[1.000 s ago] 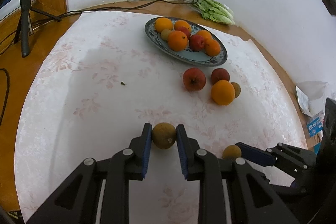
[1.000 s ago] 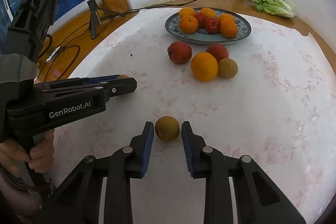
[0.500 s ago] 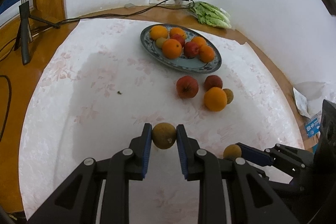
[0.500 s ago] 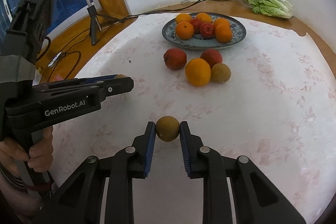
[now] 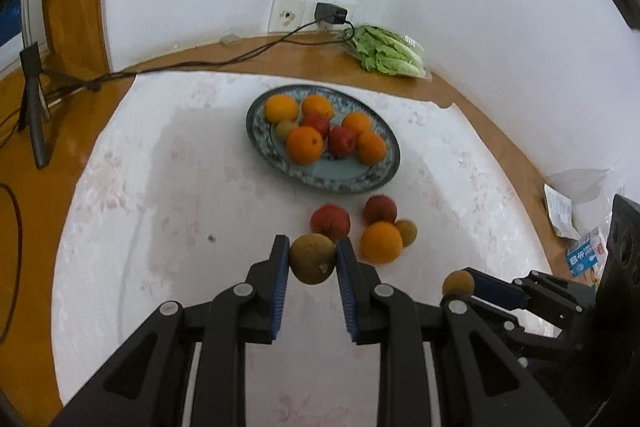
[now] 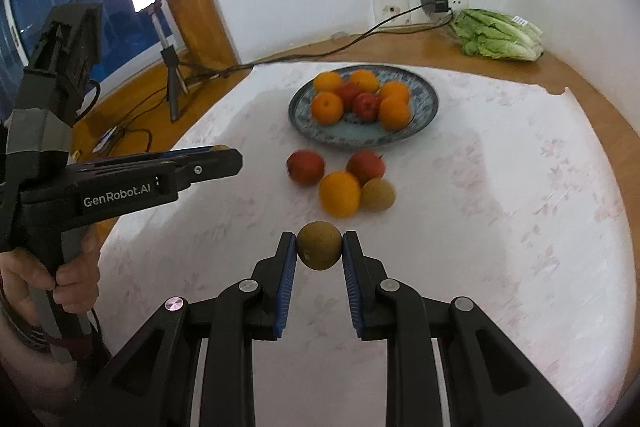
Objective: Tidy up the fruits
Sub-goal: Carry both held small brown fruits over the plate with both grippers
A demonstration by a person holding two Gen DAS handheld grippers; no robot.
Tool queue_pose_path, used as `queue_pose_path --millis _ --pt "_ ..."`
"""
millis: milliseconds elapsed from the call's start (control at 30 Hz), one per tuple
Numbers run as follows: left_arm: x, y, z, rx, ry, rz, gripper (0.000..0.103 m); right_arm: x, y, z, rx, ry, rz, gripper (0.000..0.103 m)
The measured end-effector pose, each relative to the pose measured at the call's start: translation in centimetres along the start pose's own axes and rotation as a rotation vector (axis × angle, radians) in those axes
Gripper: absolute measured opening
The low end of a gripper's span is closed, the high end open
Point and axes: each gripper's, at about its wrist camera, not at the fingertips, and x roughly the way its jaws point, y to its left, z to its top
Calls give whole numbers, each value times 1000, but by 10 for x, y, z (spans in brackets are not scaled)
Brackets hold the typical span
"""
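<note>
Above the white floral tabletop (image 5: 120,227), the left tongs (image 5: 312,259) pinch a brown round fruit (image 5: 312,264) between blue pads, lifted clear of the cloth. Just beside them, the right tongs (image 6: 319,251) grip a second brown fruit (image 6: 319,251) the same way. Beyond lie two red apples, an orange (image 6: 339,193) and another brown fruit, near a blue patterned plate (image 6: 424,115) of oranges and apples.

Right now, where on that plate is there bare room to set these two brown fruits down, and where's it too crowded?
The plate has bare glaze along its near rim, in front of the front orange and the red apple. Its far half is packed with fruit. The loose cluster crowds the cloth just before the plate; left of the plate the tablecloth lies bare.
</note>
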Motion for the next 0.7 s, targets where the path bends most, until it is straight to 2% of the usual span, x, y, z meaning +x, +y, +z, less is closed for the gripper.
queue_pose_path --millis 433,700 --pt "14 -3 41 4 -25 7 24 -9 -34 41 36 -54 -55 25" --pt "47 -6 54 27 -25 26 24 14 -52 66 35 -66 -100 25"
